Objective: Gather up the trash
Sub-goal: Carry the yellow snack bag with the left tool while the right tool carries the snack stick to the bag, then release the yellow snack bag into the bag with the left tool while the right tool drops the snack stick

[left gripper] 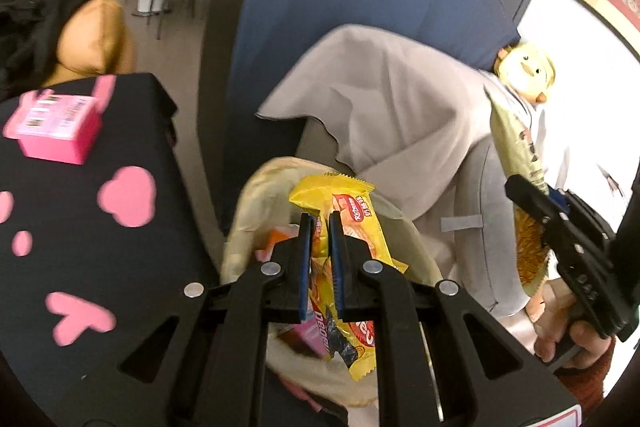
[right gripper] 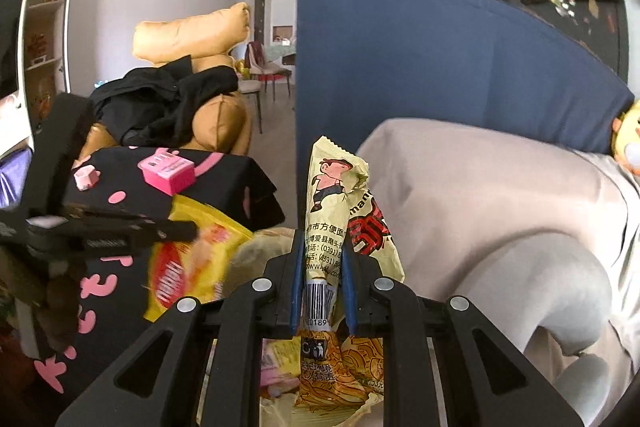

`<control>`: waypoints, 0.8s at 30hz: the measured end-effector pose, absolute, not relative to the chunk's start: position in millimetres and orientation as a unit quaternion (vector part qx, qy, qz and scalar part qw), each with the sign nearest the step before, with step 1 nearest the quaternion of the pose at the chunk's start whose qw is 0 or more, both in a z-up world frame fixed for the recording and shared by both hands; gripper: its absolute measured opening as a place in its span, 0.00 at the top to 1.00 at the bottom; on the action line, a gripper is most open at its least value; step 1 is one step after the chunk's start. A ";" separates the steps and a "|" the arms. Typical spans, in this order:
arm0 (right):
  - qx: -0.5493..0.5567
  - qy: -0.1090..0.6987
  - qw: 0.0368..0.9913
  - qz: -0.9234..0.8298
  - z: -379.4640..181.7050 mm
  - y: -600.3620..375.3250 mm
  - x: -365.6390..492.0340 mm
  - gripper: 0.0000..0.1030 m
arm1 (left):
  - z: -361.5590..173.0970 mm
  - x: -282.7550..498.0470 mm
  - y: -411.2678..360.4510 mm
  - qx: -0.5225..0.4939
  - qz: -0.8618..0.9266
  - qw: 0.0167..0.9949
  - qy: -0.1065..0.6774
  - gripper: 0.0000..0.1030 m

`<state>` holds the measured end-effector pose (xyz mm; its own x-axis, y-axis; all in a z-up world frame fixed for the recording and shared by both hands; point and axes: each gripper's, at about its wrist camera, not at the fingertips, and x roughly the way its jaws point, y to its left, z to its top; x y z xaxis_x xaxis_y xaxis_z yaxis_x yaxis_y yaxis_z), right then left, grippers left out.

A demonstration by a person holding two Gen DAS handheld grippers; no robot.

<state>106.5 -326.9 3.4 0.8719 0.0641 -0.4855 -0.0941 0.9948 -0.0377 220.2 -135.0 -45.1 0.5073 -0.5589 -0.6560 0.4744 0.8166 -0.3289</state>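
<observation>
My left gripper [left gripper: 320, 219] is shut on a yellow snack wrapper [left gripper: 352, 215] and holds it over an open cream bag [left gripper: 256, 211] that has pink and orange packets inside. My right gripper [right gripper: 320, 239] is shut on a cream noodle packet [right gripper: 340, 195] with a cartoon boy on it, held upright above the same bag [right gripper: 260, 247]. The right gripper [left gripper: 560, 231] and its packet [left gripper: 516, 147] also show at the right of the left wrist view. The left gripper [right gripper: 120, 227] and yellow wrapper [right gripper: 192, 263] show at the left of the right wrist view.
A black table [left gripper: 80, 227] with pink shapes stands at the left and bears a pink box [left gripper: 56, 125]. A grey cloth [left gripper: 392, 99] covers a seat at the right. A blue panel [right gripper: 440, 67] stands behind. Tan cushions [right gripper: 192, 35] and black clothing [right gripper: 160, 103] lie beyond the table.
</observation>
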 end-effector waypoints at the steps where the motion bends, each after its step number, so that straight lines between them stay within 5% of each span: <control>1: -0.028 0.253 0.966 0.040 1.2 -328.4 106.2 0.84 | -51.9 224.3 -142.0 -0.055 -0.303 0.862 0.402 0.91; 4: -0.021 0.268 0.962 0.037 -8.1 -332.7 109.0 0.84 | -69.0 233.4 -155.2 -0.060 -0.317 0.855 0.406 0.91; 8: -0.019 0.280 0.959 0.041 -17.0 -332.3 112.3 0.84 | -81.5 239.3 -155.9 -0.062 -0.320 0.849 0.417 0.73; 17: -0.019 0.300 0.951 0.076 -34.5 -303.4 125.1 0.84 | -50.2 212.6 -91.7 -0.053 -0.237 0.888 0.391 0.54; 24: -0.029 0.333 0.938 0.096 -59.0 -271.7 139.2 0.84 | -40.3 178.3 -44.5 -0.024 -0.206 0.901 0.382 0.50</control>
<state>139.2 -271.7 -59.0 0.7600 0.1619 -0.6294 -0.2001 0.9797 0.0104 178.3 -44.5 -40.3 0.6241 -0.3890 -0.6776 0.3526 0.9142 -0.2001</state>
